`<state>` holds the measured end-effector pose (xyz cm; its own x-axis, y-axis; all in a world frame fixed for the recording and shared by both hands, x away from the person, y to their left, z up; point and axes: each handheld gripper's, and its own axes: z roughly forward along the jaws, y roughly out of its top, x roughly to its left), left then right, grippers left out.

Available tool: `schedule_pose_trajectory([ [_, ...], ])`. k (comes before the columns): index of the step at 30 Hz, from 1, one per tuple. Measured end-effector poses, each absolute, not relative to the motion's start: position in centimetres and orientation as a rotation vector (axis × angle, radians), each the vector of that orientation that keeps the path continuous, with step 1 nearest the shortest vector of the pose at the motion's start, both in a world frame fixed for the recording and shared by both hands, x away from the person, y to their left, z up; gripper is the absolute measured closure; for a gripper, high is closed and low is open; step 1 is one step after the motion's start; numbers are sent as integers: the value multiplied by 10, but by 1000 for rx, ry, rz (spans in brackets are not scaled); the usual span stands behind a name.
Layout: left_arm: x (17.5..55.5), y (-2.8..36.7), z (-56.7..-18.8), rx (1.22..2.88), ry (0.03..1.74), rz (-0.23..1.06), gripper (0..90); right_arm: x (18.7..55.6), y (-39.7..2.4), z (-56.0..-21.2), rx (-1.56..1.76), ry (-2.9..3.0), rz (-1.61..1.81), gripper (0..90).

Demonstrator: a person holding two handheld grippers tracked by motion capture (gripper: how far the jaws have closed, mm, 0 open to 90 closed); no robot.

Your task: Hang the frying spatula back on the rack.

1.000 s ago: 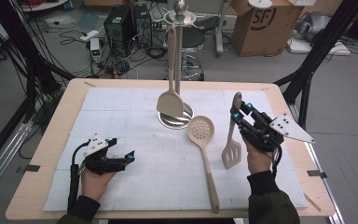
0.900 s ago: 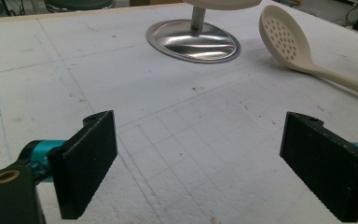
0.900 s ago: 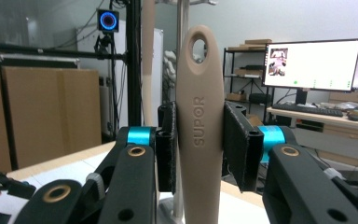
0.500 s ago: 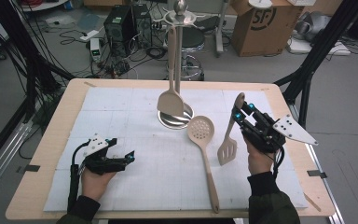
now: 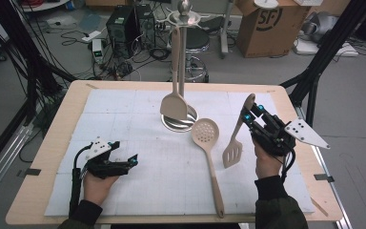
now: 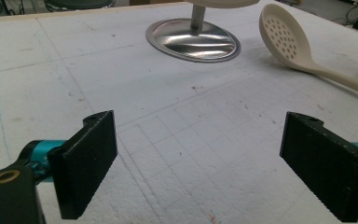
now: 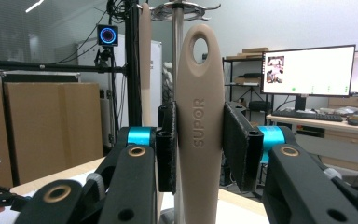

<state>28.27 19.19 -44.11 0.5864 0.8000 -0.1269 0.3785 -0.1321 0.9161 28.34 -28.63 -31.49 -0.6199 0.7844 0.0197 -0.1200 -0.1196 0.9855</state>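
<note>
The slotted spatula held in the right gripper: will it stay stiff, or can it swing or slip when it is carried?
The slotted spatula probably stays stiff: it hangs straight, with no bend. It looks light, thin plastic. It may pivot or slip, since the right gripper clamps only its smooth upper handle, with the blade far below.

so the desk [image 5: 47, 157] is light wood, nearly all of it covered by a white gridded foam mat [image 5: 138, 181]. sitting on the mat: the round shiny base [image 5: 169, 125] of a utensil stand toward the back, and a beige skimmer [image 5: 207, 143] just beside it, handle pointing toward the front edge.
</note>
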Motion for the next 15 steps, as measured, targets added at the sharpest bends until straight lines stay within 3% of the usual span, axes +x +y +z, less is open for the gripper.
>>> schedule_pose_trajectory([
  [15, 282, 193, -441, 1732, 980, 489, 116, 305, -277, -298, 761, 1518, 1832, 680],
])
